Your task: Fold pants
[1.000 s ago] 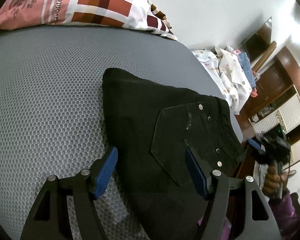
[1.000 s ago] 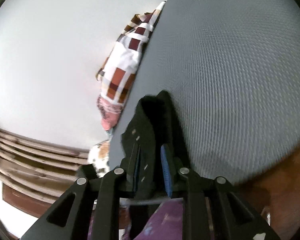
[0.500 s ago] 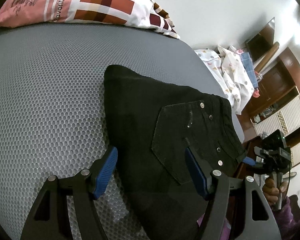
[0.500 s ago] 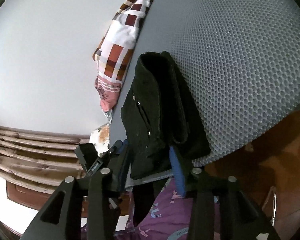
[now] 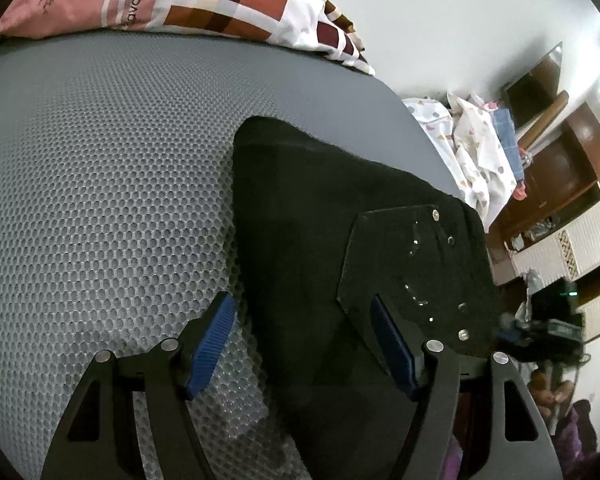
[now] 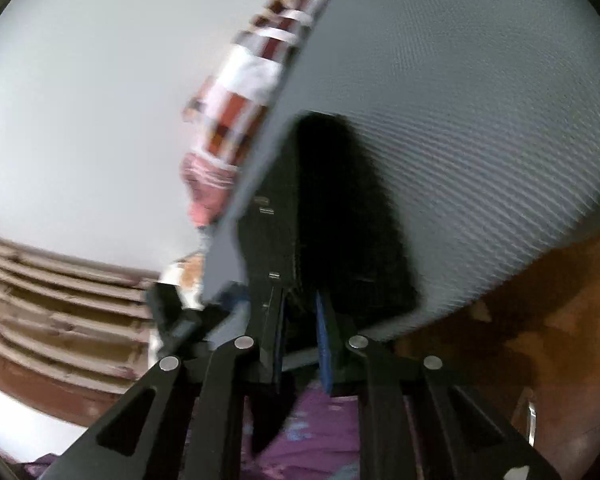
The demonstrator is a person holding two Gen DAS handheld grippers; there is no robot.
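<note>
Black pants (image 5: 320, 240) lie folded on a grey mesh mattress (image 5: 100, 168), back pocket (image 5: 412, 272) with metal studs facing up. My left gripper (image 5: 304, 340) is open, its blue pads straddling the pants' near edge just above the cloth. In the blurred right wrist view the pants (image 6: 340, 208) reach the mattress edge, and my right gripper (image 6: 300, 332) has its jaws narrowed around the pants' near corner, which hangs between the pads. The right gripper also shows in the left wrist view (image 5: 540, 320), at the pants' far corner.
A patchwork pillow (image 5: 180, 4) lies at the head of the mattress. A heap of white printed clothes (image 5: 472, 160) sits past the far side. Brown wooden furniture (image 5: 556, 176) stands behind. The mattress edge (image 6: 500, 280) drops to a brown floor. Purple cloth (image 6: 320, 440) lies below my right gripper.
My right gripper opened and drew back half a second ago; now it has moved in again and narrowed on the pants' corner. The left gripper has stayed open in place.
</note>
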